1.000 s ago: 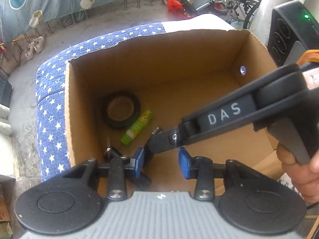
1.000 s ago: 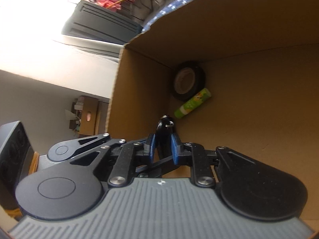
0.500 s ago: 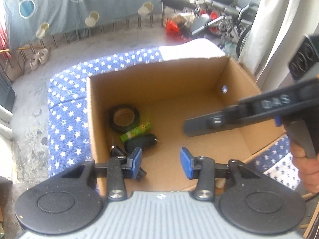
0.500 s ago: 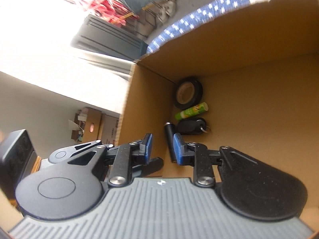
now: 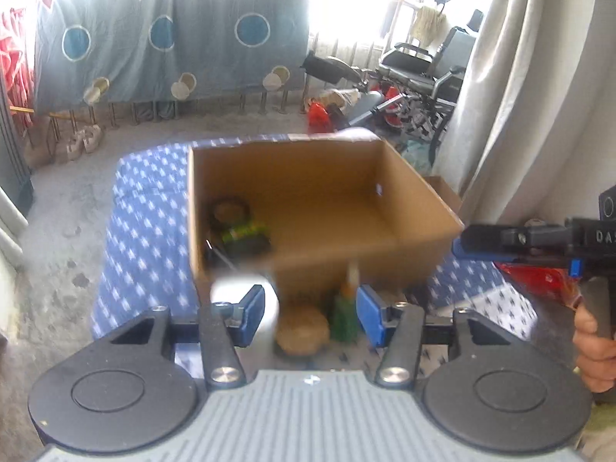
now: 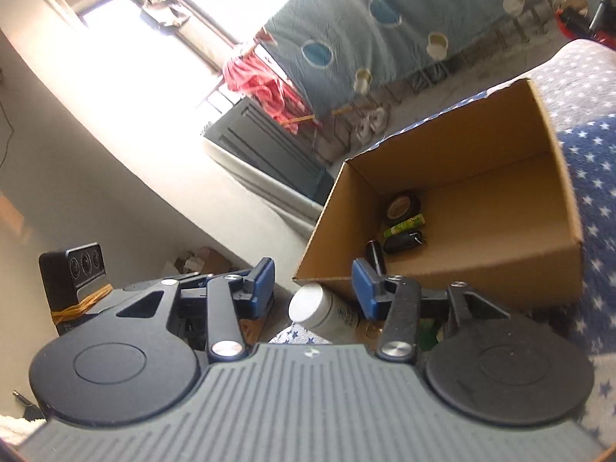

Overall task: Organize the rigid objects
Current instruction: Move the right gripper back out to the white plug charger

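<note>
Rigid objects wait just outside my cardboard box (image 6: pixel 500 261): a white-capped bottle (image 6: pixel 321 310) lies on its side between the parted, empty jaws of my right gripper (image 6: pixel 313 283), which have just been opening. My left gripper (image 5: pixel 310 317), jaws likewise just opened and holding nothing, frames a green bottle (image 5: pixel 345 310) and a round tan object (image 5: pixel 302 333) on the star-patterned cloth (image 5: pixel 146 238). Beyond, a tape roll (image 6: pixel 402 205), green tube (image 6: pixel 404 225), key fob (image 6: pixel 402 241) and a black cylinder (image 6: pixel 375 255) already sit in the box. The risk, I judge: the lying bottle rolling away from a hurried pinch, or the upright green bottle being toppled.
</note>
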Tool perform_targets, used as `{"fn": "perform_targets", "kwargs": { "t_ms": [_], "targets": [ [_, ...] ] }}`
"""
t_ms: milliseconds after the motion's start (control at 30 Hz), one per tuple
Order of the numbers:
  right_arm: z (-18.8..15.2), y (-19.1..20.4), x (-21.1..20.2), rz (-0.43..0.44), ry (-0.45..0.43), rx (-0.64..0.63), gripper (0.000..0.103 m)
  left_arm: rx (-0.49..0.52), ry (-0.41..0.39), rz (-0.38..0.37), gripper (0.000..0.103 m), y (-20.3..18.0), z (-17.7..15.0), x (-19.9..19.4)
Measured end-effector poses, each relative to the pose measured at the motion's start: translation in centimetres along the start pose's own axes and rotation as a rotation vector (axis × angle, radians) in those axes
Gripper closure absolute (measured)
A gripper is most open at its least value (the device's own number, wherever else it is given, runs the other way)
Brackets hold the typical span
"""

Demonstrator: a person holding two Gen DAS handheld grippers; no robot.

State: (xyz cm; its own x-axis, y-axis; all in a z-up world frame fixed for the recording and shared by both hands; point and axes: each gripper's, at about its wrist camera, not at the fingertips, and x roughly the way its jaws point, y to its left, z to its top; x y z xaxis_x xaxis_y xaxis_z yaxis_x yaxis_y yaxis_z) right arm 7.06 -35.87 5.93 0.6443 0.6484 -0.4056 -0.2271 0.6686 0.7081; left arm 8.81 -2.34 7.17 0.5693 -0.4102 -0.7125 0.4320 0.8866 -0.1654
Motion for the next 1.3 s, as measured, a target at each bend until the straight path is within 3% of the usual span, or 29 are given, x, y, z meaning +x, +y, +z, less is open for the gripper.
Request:
{"fn": "perform_targets", "kwargs": {
  "t_ms": [233, 433, 567, 700, 967, 1300],
  "targets": [
    [-6.3, -3.4, -1.1, -0.116, -0.077, 0.088, 0.056, -0.012, 0.048, -0.042, 0.049, -2.6, -5.9, 3.3],
    [-9.3, -7.0, 0.5, -0.193, -0.064, 0.169, 0.056, 0.103, 0.029, -0.038, 0.049, -5.9, -8.3, 6.8],
    [-9.2, -8.6, 1.6, -0.207, -0.067, 0.17, 0.056, 0.172, -0.001, -0.049, 0.049, -8.0, -8.3, 9.0],
    [-8.4, -10.0, 2.6, -0.176, -0.088, 0.172, 0.056, 0.217, -0.039, -0.014, 0.05, -9.4, -7.6, 11.3],
    [-7.3, -12.3, 4.3, -0.152, -0.108, 0.182, 0.058, 0.217, -0.034, -0.005, 0.049, -10.2, -7.5, 14.4],
    [-5.9, -14.5, 5.6, -0.106, -0.122, 0.225, 0.058, 0.219, -0.04, 0.035, 0.048, -9.9, -7.4, 15.2]
  ]
}}
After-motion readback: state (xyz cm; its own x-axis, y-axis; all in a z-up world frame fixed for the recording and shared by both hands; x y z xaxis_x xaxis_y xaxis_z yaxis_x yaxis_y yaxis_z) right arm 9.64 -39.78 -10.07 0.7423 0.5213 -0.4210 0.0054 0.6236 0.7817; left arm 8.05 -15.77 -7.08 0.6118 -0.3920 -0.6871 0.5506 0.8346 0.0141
